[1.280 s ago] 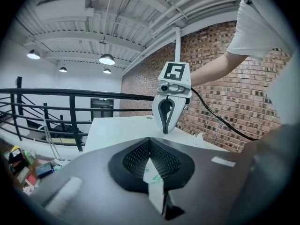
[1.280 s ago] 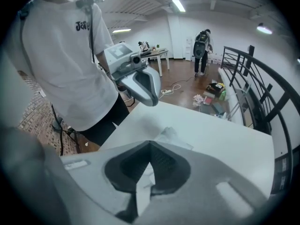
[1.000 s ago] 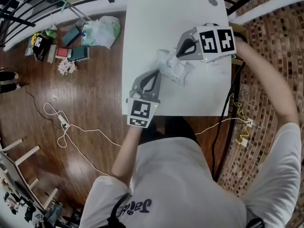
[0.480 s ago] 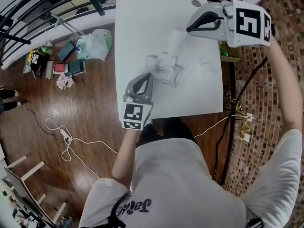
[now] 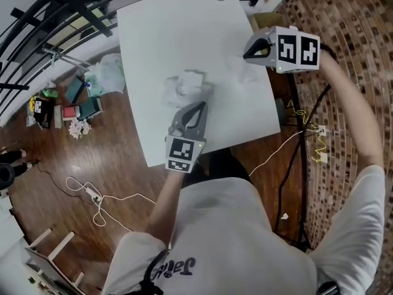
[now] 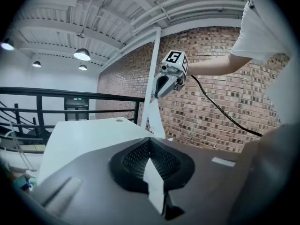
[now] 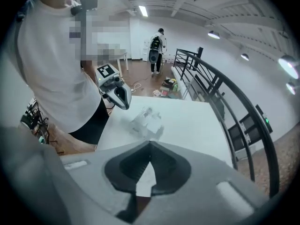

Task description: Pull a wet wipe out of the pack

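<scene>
The wipe pack [image 5: 184,88], crumpled and whitish, lies mid-table on the white table [image 5: 153,35]; it also shows in the right gripper view [image 7: 147,121]. My left gripper [image 5: 196,106] sits at the pack's near edge, jaws shut on a white strip [image 6: 152,182], seemingly the pack's edge. My right gripper [image 5: 247,53] hangs over the table's right side, apart from the pack. It is shut on a white wet wipe [image 7: 144,179], which dangles below it in the left gripper view [image 6: 157,121].
Bags and boxes [image 5: 98,78] litter the wooden floor left of the table, with a power strip and cable [image 5: 92,192] nearer me. More cables [image 5: 307,134] hang off the table's right edge. A black railing [image 5: 55,5] runs behind. A person [image 7: 157,43] stands far off.
The right gripper pulled up and away from the pack with the wipe in it, then came to the table's right side. The left gripper shifted slightly rightward along the pack's near edge.
</scene>
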### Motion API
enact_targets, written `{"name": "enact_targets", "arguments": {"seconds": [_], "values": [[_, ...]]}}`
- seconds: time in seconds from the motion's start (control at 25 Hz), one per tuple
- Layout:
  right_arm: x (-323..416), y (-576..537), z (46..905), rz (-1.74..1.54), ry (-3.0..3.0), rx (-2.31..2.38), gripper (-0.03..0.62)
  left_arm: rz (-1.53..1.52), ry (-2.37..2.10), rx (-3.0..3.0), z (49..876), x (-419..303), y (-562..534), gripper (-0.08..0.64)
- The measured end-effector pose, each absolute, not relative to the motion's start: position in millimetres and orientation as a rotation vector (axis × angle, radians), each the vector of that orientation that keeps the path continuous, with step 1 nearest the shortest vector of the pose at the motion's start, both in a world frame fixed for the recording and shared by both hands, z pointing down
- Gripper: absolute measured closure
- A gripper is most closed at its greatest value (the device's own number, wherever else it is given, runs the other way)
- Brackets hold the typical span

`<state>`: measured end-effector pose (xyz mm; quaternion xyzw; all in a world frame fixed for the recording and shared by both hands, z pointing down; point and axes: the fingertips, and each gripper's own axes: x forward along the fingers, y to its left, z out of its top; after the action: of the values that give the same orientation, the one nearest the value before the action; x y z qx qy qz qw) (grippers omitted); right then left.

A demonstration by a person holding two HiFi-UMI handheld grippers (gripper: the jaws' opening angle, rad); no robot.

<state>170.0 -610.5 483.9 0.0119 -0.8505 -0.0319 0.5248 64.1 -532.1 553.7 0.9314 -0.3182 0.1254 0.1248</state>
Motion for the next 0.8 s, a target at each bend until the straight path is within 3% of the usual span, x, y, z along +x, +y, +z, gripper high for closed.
{"name": "enact_targets", "arguments": {"seconds": [0.48, 0.52, 0.6, 0.8], "values": [[253.1, -602.0, 662.1, 0.270, -1.873, 0.297, 0.601, 0.458, -0.852, 2.718, 565.2, 78.5, -515.4, 0.549], [256.1, -602.9, 670.1, 0.288, -1.865, 0.327, 0.589, 0.462, -0.857, 2.717, 565.4, 74.6, -515.2, 0.548], [257.9, -607.6, 672.5, 0.312, -1.878, 0.396, 0.468, 0.463, -0.883, 2.713, 563.9, 64.4, -519.4, 0.549], [260.3, -604.6, 619.4, 0.269, -1.939, 0.535, 0.459, 0.428, -0.973, 2.732, 540.4, 31.1, -529.3, 0.549]]}}
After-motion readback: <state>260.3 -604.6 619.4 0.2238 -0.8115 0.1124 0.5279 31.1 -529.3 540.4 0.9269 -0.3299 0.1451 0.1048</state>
